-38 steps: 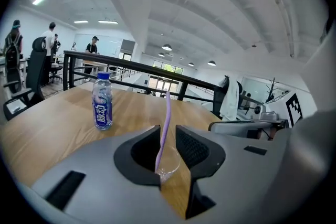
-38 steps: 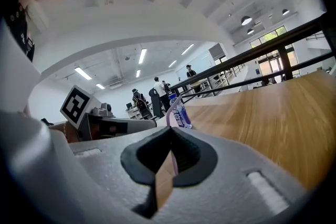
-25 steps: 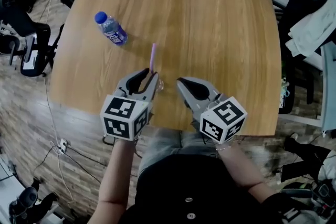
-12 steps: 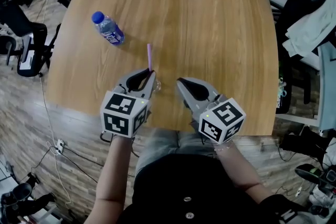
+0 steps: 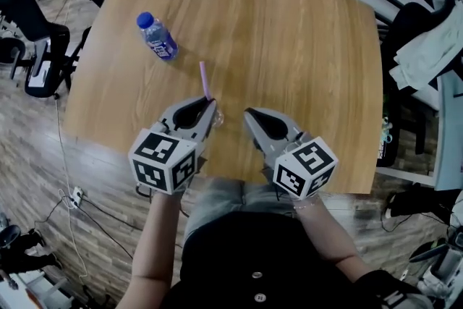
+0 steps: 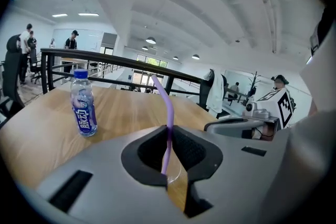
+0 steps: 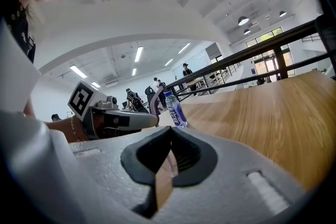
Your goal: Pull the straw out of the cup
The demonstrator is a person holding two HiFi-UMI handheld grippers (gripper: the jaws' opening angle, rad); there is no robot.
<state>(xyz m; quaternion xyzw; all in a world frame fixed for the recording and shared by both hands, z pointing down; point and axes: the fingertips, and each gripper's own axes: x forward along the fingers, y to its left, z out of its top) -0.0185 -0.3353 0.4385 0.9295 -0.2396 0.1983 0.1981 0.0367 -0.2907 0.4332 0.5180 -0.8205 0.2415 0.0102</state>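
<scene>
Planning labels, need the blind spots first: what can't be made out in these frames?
- The cup: head view, mostly under the left gripper; contents unreadable.
- The straw: left gripper view, lower end hidden behind the jaw body; depth in the cup unknown.
- The bottle: head view, label too small to read.

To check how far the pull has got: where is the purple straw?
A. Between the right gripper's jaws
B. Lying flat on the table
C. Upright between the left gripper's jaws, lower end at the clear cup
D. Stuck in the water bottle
C: the straw runs down between the jaws of the left gripper to the cup.
</scene>
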